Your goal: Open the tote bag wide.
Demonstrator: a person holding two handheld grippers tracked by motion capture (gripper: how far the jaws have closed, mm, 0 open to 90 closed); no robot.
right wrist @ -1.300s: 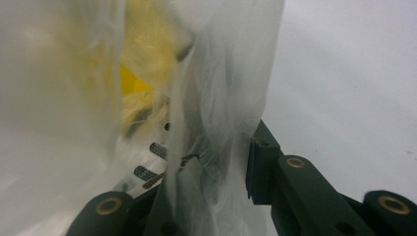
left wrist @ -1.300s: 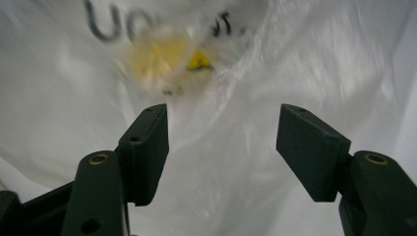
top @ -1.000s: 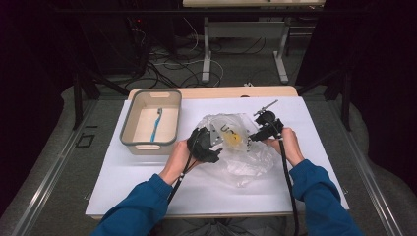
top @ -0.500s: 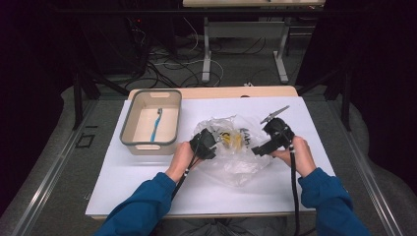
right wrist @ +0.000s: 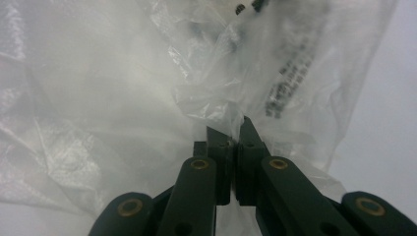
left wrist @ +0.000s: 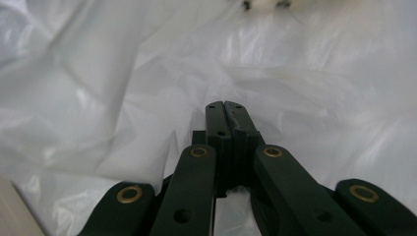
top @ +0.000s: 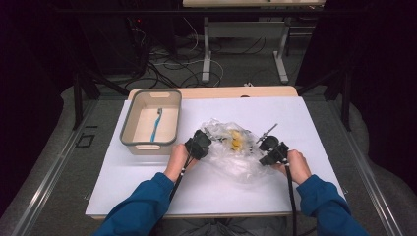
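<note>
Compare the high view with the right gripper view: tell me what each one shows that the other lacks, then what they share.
High view alone: the beige tray with a blue toothbrush lying in it, the left hand-held gripper at the bag's left edge, something yellow inside the bag.

Right gripper view alone: black print on the plastic and the jaws shut on a pinched fold.

Both: the clear plastic bag, the right hand-held gripper, the white table.

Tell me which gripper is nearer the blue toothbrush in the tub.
Left. The left gripper is at the plastic bag's near-tub edge, just right of the blue toothbrush; the right gripper is across the bag, farther away.
</note>
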